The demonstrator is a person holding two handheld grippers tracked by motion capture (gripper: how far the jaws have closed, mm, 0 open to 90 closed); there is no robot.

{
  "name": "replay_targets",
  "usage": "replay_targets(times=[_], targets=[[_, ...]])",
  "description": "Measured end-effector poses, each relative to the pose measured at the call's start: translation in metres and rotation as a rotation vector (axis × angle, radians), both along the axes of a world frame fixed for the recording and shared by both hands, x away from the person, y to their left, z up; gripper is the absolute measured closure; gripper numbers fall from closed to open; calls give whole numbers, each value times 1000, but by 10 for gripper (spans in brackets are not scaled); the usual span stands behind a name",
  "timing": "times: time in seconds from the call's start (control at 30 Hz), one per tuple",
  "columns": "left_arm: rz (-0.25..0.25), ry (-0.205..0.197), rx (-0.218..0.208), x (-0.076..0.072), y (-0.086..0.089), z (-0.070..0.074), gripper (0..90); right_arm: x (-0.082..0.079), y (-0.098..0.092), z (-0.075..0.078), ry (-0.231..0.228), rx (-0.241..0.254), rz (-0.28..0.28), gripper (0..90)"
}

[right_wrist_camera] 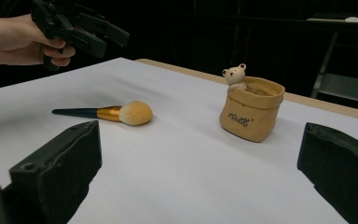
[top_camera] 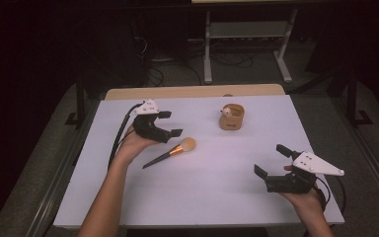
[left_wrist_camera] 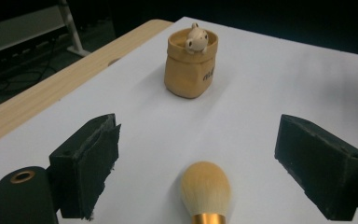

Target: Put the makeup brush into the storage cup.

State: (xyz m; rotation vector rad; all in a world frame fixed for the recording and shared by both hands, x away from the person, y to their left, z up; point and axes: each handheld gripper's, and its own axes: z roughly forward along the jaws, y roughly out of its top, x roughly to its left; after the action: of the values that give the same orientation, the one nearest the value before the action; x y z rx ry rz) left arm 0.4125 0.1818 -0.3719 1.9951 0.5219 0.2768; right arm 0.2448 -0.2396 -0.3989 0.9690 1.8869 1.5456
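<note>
Left gripper (top_camera: 170, 124) hovers with jaws spread wide, empty, above the white table (top_camera: 202, 192). Just beside it lies the dark-handled makeup brush with gold ferrule and peach bristles (top_camera: 170, 152). Farther back stands the tan sack-shaped pot with a small bear figure (top_camera: 231, 117). Right gripper (top_camera: 271, 160) gapes, holding nothing.

Brush (left_wrist_camera: 205, 189) cut off at bottom edge between jaws of left gripper (left_wrist_camera: 198, 163), handle out of frame. Lettering on pot (left_wrist_camera: 190, 63) ahead of it too small to read. Far jaw of right gripper (right_wrist_camera: 205, 172) cut by right edge. Pot's inside hidden.
</note>
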Motion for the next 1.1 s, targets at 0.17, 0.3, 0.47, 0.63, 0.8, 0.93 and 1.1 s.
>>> replay_targets(times=[0.17, 0.3, 0.47, 0.63, 0.8, 0.93, 1.1], targets=[[-8, 13, 36, -1, -3, 0, 132, 0, 0, 1, -1, -1, 0, 0], [-4, 27, 57, -1, -6, -1, 133, 0, 0, 1, 2, 0, 0, 0], [-14, 33, 100, -1, -9, -3, 141, -1, 0, 0, 15, 5, 0, 0], [-16, 44, 157, 0, -12, -6, 145, 0, 0, 0, 0, 0, 0, 0], [-25, 81, 225, 1, -15, -8, 147, 2, -1, 0, -4, -2, -2, 0], [-14, 116, 245, 6, -14, -9, 147, 2, 1, 0, 3, 1, 0, 0], [-30, 139, 297, 9, -15, -8, 150, 1, 1, 0, 4, -2, 4, 0]])
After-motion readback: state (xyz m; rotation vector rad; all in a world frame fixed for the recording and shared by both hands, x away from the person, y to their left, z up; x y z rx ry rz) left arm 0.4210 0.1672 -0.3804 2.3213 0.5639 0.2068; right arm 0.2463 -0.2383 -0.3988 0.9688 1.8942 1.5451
